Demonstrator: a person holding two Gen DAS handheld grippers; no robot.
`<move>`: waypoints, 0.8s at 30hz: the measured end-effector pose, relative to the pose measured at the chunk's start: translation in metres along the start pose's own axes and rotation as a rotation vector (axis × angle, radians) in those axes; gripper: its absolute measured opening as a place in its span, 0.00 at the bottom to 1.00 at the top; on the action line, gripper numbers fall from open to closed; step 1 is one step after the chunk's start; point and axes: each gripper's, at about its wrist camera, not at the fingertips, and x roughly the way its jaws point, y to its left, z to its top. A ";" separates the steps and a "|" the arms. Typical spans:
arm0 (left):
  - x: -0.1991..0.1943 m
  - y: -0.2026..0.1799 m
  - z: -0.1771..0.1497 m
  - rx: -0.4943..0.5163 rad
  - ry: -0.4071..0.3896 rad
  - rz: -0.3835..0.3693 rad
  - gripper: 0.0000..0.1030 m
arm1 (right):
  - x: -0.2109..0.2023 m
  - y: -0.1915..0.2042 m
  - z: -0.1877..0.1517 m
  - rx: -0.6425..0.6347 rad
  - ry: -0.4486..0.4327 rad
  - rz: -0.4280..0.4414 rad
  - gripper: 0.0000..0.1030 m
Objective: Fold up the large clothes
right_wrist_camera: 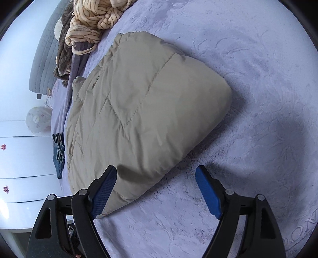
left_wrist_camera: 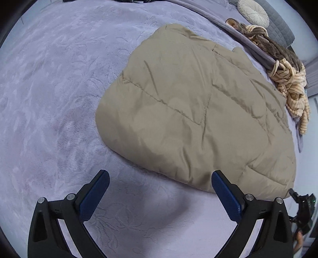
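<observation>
A tan quilted puffer jacket (left_wrist_camera: 190, 111) lies folded into a thick bundle on the lilac bedspread (left_wrist_camera: 49, 99). It also shows in the right wrist view (right_wrist_camera: 143, 111). My left gripper (left_wrist_camera: 160, 178) is open and empty, held above the bedspread just short of the jacket's near edge. My right gripper (right_wrist_camera: 157, 174) is open and empty; its left finger (right_wrist_camera: 103, 194) is over the jacket's near corner and the right finger is over bare bedspread (right_wrist_camera: 258, 99).
A heap of striped cream and brown clothes (left_wrist_camera: 286, 77) lies at the bed's far edge, also in the right wrist view (right_wrist_camera: 89, 25). A round cushion (left_wrist_camera: 253, 12) and grey headboard sit beyond. Folded jeans (right_wrist_camera: 58, 152) and a white dresser (right_wrist_camera: 19, 168) are at left.
</observation>
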 end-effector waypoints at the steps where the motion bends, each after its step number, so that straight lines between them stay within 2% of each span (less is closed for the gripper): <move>1: 0.002 0.003 -0.001 -0.023 0.006 -0.042 1.00 | 0.002 -0.002 0.001 0.012 0.000 0.015 0.83; 2: 0.005 0.006 -0.002 -0.048 0.012 -0.081 1.00 | 0.004 -0.004 0.002 0.024 0.000 0.029 0.96; 3: 0.008 0.008 -0.002 -0.068 0.017 -0.107 1.00 | 0.006 -0.005 0.003 0.037 0.002 0.043 0.99; 9: 0.030 0.017 -0.003 -0.178 0.045 -0.225 1.00 | 0.023 -0.011 0.010 0.124 0.009 0.128 1.00; 13: 0.039 0.023 0.009 -0.257 0.009 -0.274 1.00 | 0.036 -0.006 0.016 0.142 0.044 0.188 1.00; 18: 0.051 0.026 0.037 -0.328 -0.036 -0.284 1.00 | 0.055 0.004 0.024 0.160 0.062 0.270 1.00; 21: 0.055 0.022 0.048 -0.336 -0.067 -0.254 0.99 | 0.069 0.007 0.026 0.183 0.072 0.284 1.00; 22: 0.054 0.021 0.050 -0.331 -0.079 -0.244 0.93 | 0.072 0.007 0.027 0.193 0.071 0.286 1.00; 23: 0.053 0.019 0.051 -0.323 -0.092 -0.230 0.76 | 0.073 0.007 0.027 0.205 0.072 0.290 1.00; 24: 0.052 0.019 0.052 -0.317 -0.096 -0.231 0.66 | 0.073 0.006 0.028 0.218 0.072 0.295 1.00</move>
